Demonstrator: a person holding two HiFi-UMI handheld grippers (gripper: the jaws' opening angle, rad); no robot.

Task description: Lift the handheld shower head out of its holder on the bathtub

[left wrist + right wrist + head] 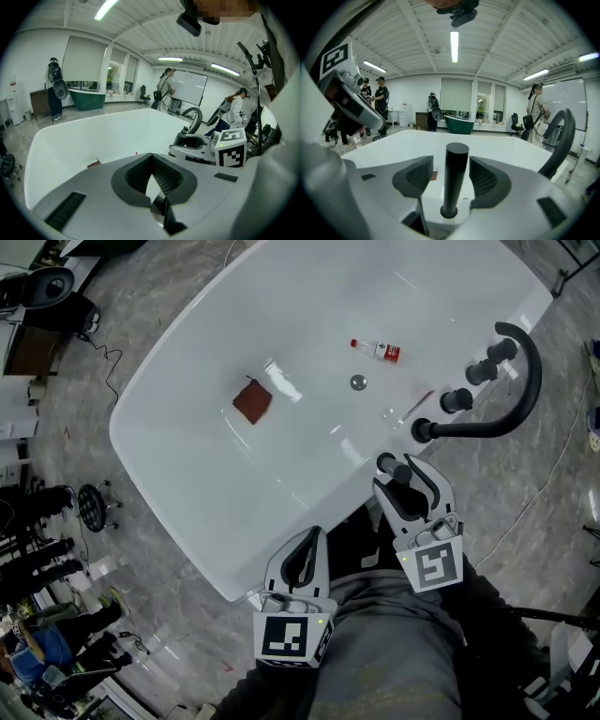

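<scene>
your right gripper (403, 476) sits at the near right corner of the bathtub (169, 460), placed so the handheld shower head (455, 173) stands upright in the gap between its pads. the fingers are spread wide: in the right gripper view there is clear white space on both sides of the black stem, so nothing presses on it yet. the spread looks deliberate, giving you room to bring the pads round the stem without knocking it. the shower head is seated in its holder (449, 213), a dark collar on the tub rim, so the lift is not begun.

you hold the gripper pointing across the tub and slightly down, which puts the pads against the side of the stem, about halfway up. that suits a straight pull upward out of the collar.

your left gripper (302, 563) rests further left along the near rim, well apart from the fittings. its fingers are together with nothing between them, and it seems parked out of the way.

the black curved spout (525, 381) and the knobs (457, 399) stand beyond the shower head on the right, near enough that a tilted lift could brush them.
</scene>
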